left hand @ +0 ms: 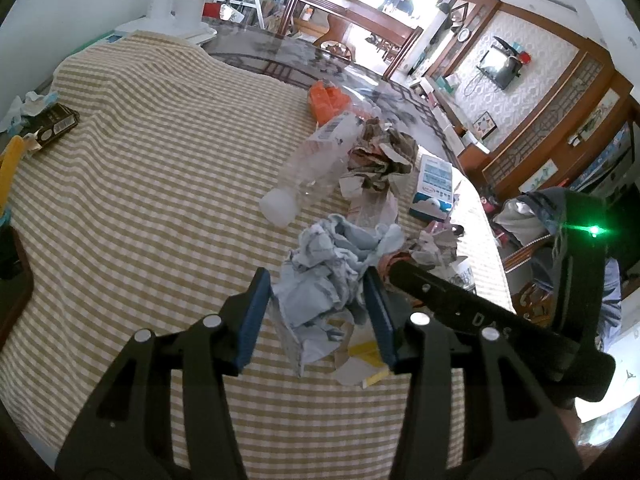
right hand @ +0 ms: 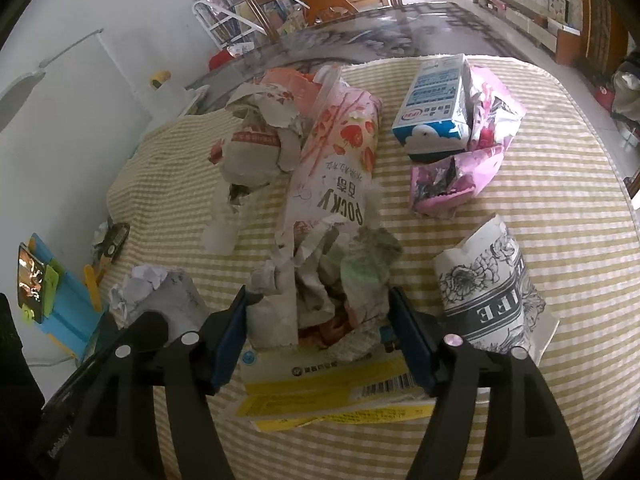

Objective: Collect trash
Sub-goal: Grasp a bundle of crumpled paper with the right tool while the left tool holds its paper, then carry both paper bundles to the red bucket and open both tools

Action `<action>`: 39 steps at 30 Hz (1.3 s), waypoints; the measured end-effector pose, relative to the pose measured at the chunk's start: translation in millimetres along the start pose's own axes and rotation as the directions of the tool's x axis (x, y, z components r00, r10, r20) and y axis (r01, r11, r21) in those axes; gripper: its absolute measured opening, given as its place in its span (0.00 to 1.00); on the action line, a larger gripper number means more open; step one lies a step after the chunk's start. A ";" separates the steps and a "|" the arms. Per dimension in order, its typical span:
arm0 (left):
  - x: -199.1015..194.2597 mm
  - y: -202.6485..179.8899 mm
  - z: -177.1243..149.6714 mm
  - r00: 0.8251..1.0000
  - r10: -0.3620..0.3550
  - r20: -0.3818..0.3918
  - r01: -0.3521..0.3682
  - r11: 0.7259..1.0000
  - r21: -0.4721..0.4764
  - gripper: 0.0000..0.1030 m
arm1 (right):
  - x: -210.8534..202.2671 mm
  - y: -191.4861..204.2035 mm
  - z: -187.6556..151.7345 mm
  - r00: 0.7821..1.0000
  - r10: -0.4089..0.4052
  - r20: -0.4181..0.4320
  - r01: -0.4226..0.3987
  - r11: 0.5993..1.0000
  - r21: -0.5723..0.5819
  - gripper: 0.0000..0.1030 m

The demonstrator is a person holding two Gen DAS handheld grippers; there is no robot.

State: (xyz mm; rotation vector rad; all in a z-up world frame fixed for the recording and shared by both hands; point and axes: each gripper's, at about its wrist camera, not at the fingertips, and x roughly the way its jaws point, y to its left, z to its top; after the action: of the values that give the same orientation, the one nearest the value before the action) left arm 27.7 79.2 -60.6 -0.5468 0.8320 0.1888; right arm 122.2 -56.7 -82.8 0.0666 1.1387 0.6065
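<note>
- The left gripper (left hand: 318,312) points down at a table under a tan-and-white checked cloth (left hand: 160,184). Its blue pads stand partly apart, with a crumpled pale blue-grey paper wad (left hand: 332,268) between them; both pads meet the edges of the wad, so it appears lightly gripped.
- Just under that wad, near the right pad, lie small yellow and white paper scraps (left hand: 366,354).
- The right gripper (right hand: 320,328) also tilts down at the table. Its jaws are about half apart around a heap of crumpled grey paper (right hand: 320,292); whether the pads actually press on the paper cannot be told.
- That heap lies on a flattened yellow-and-white carton with a barcode (right hand: 332,384), nearest the camera.
- Beyond the heap lies a pink strawberry Pocky wrapper (right hand: 336,160), with torn grey cardboard (right hand: 256,140) to its left.
- To the right stands a crushed paper cup with a black flower print (right hand: 488,292).
- Farther right are a blue-and-white box (right hand: 434,108) and a crumpled pink foil wrapper (right hand: 468,160) touching it.
- In the left wrist view, an empty clear plastic bottle (left hand: 316,164) lies on its side in the middle of the table, with an orange wrapper (left hand: 328,98) beyond it.
- At the far left edge rest a dark packet (left hand: 54,124) and a crumpled tissue (left hand: 26,106).
</note>
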 end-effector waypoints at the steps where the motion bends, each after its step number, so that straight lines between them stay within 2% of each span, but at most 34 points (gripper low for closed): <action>1: 0.0 0.0 0.0 1.000 0.000 -0.001 0.000 1.000 0.000 0.44 | -1.1 1.0 -0.4 1.000 -0.003 0.004 0.003 1.000 -0.004 0.57; 5: 0.8 -0.3 0.0 1.000 0.000 -0.005 0.000 1.000 0.000 0.44 | -12.6 2.3 -1.7 0.999 0.009 0.048 -0.009 1.000 -0.004 0.51; 8: 1.9 -0.1 0.2 1.000 -0.001 -0.009 0.001 1.000 -0.001 0.44 | -23.6 0.1 -3.1 0.996 0.039 0.081 -0.041 0.999 0.019 0.51; 17: 3.0 -0.9 -0.8 1.000 -0.001 -0.011 0.001 1.000 0.009 0.44 | -47.8 -4.6 -14.5 0.990 0.090 0.110 -0.095 0.995 0.044 0.51; 27: 0.1 -9.7 -2.8 1.000 -0.022 0.015 0.021 0.999 0.043 0.44 | -90.9 -11.8 -24.4 0.977 0.041 0.208 -0.041 0.999 -0.005 0.51; 39: -3.5 -15.2 -4.3 0.998 -0.042 0.037 0.039 0.997 0.065 0.44 | -114.6 -42.7 -33.2 0.967 0.002 0.256 -0.015 0.999 0.048 0.51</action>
State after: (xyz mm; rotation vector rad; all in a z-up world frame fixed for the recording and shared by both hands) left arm 28.2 64.2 -54.5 -0.4974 0.7864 0.1344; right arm 79.5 -156.3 -17.0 0.1877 0.9032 0.5594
